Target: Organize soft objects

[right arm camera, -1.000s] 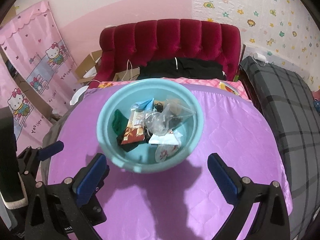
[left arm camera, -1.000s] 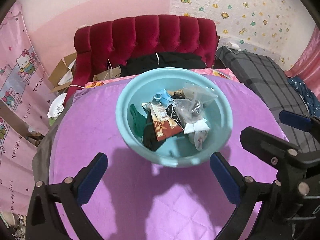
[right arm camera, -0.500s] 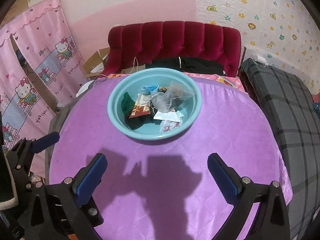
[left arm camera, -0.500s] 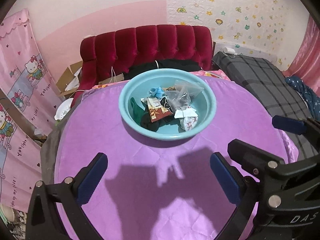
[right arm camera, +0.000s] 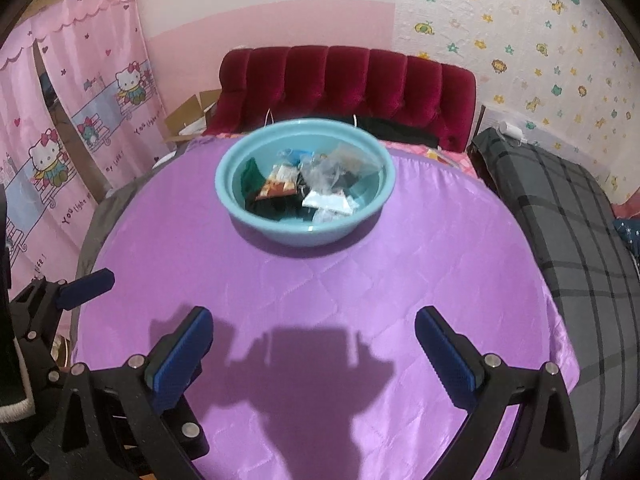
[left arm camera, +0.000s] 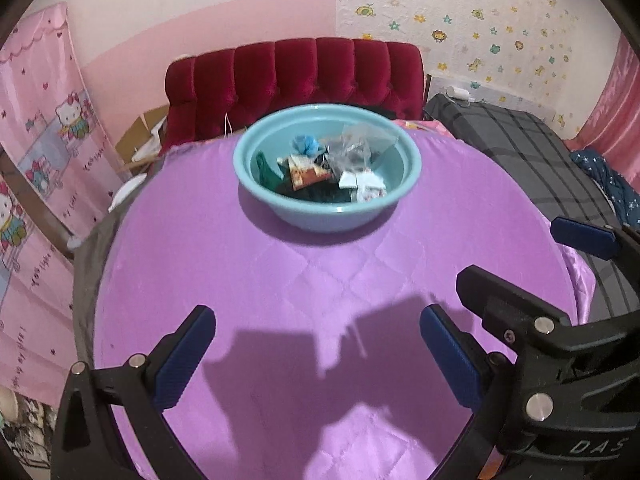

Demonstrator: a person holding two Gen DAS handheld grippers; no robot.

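A light blue basin [left arm camera: 280, 208] [right arm camera: 280, 232] stands on the far half of a round table with a purple quilted cloth [left arm camera: 300, 280] [right arm camera: 320, 280]. It holds several soft items: a green cloth [left arm camera: 267, 172], a brown printed packet [left arm camera: 306, 170], a clear plastic bag [left arm camera: 360, 144], white pouches [left arm camera: 366, 184], dark fabric. My left gripper [left arm camera: 316, 340] is open and empty above the table's near part, well short of the basin. My right gripper [right arm camera: 314, 340] is open and empty too, beside it; it also shows in the left wrist view [left arm camera: 520, 264].
A red tufted headboard [left arm camera: 296, 76] stands behind the table. A grey plaid bed [right arm camera: 572, 216] lies to the right. Pink Hello Kitty curtains [right arm camera: 80, 120] hang at the left, with cardboard boxes [left arm camera: 144, 136] near them.
Both grippers have pulled back and away from the basin, which now looks smaller and farther. Both stay open and empty.
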